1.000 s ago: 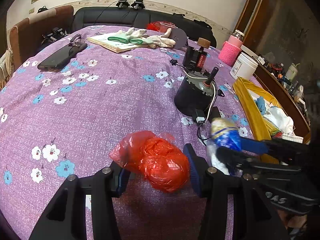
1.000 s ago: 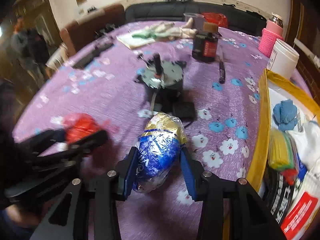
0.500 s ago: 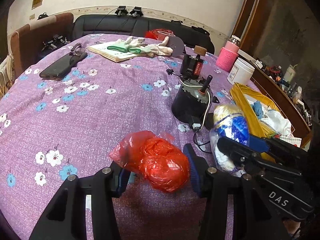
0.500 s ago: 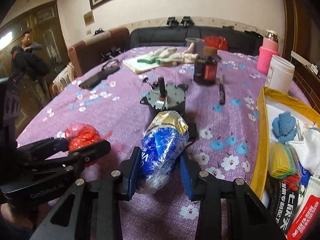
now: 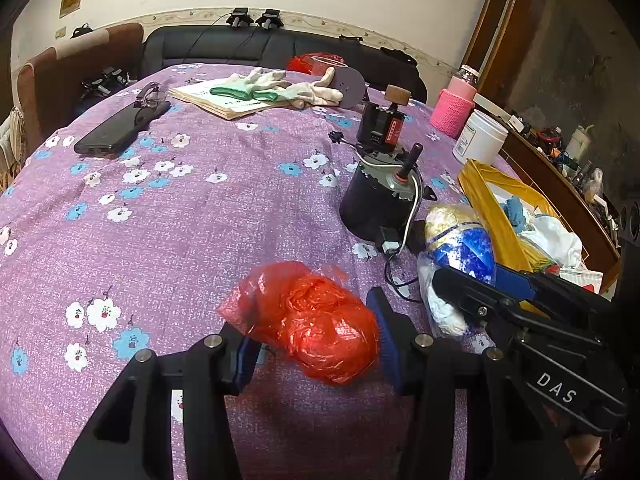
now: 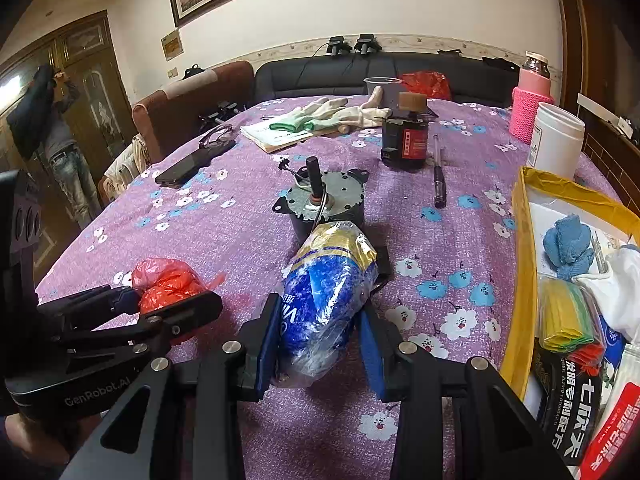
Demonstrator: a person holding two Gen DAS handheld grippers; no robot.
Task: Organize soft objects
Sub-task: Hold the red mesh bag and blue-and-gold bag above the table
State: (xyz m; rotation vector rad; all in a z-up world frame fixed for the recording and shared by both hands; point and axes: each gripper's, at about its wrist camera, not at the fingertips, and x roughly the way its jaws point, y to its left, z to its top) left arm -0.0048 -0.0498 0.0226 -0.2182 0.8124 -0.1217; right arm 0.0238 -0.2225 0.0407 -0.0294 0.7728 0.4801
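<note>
A crumpled red plastic bag (image 5: pixel 316 320) sits between the blue pads of my left gripper (image 5: pixel 314 344), which is shut on it just over the purple flowered tablecloth (image 5: pixel 180 232). To its right, my right gripper (image 6: pixel 318 346) is shut on a blue and gold plastic packet (image 6: pixel 328 288), both pads pressing its sides. From the right wrist view, the left gripper (image 6: pixel 160 300) with the red bag (image 6: pixel 168 280) is at the lower left. A yellow box (image 6: pixel 520 280) at the right edge holds a blue cloth (image 6: pixel 568 244), white cloth and folded yellow-green cloths.
A black motor with a wire (image 6: pixel 324 204) stands just beyond the packet. Farther back are a black and red block (image 6: pixel 404 144), a pen (image 6: pixel 439 180), a phone (image 6: pixel 188 168), gloves on a booklet (image 6: pixel 332 114), a white jar (image 6: pixel 556 140) and a pink bottle (image 6: pixel 532 104). A person (image 6: pixel 60 128) stands at the far left.
The right gripper's jaws have narrowed onto the blue packet, and its view has tilted upward. The left gripper and red bag have stayed put.
</note>
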